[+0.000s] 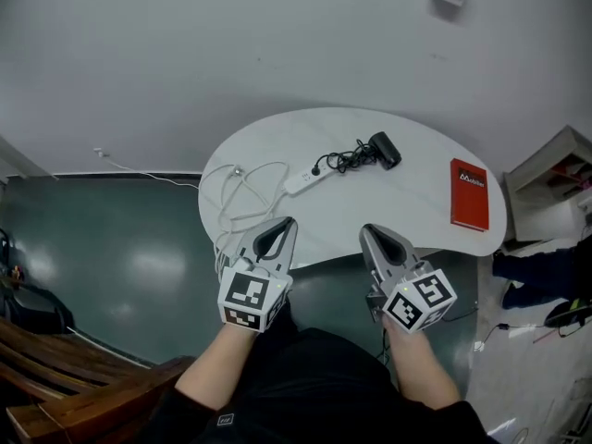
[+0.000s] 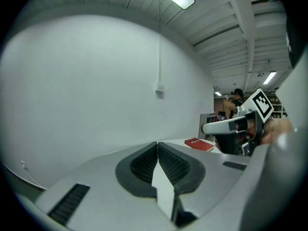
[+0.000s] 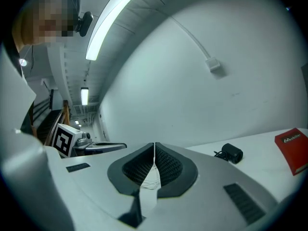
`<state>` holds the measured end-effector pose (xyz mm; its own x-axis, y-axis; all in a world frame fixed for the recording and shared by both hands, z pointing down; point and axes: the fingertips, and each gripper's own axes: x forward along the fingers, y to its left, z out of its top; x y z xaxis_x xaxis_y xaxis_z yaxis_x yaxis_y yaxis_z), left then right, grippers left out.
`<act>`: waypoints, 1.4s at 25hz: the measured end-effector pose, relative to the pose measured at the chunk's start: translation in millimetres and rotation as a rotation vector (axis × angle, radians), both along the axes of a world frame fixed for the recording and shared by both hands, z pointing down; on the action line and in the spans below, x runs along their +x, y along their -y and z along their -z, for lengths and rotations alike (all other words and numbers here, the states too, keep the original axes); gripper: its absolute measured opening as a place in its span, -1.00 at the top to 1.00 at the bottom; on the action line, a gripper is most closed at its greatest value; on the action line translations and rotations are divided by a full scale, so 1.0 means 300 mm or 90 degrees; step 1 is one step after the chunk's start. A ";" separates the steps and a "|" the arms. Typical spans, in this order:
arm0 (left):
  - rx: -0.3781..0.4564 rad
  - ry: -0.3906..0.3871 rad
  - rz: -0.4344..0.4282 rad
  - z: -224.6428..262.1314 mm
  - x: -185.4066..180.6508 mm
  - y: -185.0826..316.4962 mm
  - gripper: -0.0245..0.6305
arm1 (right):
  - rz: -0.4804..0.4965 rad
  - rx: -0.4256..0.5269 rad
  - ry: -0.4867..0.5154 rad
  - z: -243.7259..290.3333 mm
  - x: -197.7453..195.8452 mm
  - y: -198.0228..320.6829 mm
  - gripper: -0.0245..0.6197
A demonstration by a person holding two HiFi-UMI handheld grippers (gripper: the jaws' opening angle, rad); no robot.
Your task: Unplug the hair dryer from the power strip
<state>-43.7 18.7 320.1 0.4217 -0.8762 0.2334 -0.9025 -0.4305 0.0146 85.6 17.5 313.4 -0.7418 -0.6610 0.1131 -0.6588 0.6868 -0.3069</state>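
A white power strip lies near the middle of the white oval table. A black plug sits in the strip, and a tangled black cord runs right from it to the black hair dryer, which also shows small in the right gripper view. My left gripper hovers at the table's near edge, shut and empty, its pads pressed together. My right gripper hangs beside it, also shut with nothing in it. Both are well short of the strip.
A red book lies at the table's right end. A loose coil of white cable covers the left part and trails to the floor. A wooden bench stands lower left, shelving at right, the wall behind.
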 end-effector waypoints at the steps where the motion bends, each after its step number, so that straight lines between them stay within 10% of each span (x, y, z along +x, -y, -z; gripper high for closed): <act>1: -0.001 0.000 -0.005 -0.001 -0.027 0.032 0.86 | -0.003 -0.003 -0.001 -0.002 -0.031 0.030 0.81; 13: -0.047 0.009 -0.085 -0.087 -0.232 0.314 0.86 | -0.045 -0.029 -0.013 -0.052 -0.298 0.309 0.81; 35: -0.176 0.103 -0.133 -0.333 -0.084 0.691 0.71 | -0.011 -0.118 0.002 -0.294 -0.219 0.716 0.81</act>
<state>-68.7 -188.6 420.0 0.5231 -0.6692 0.5278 -0.7954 -0.6057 0.0204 19.8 -197.2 401.6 -0.7311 -0.6417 0.2319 -0.6688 0.6068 -0.4294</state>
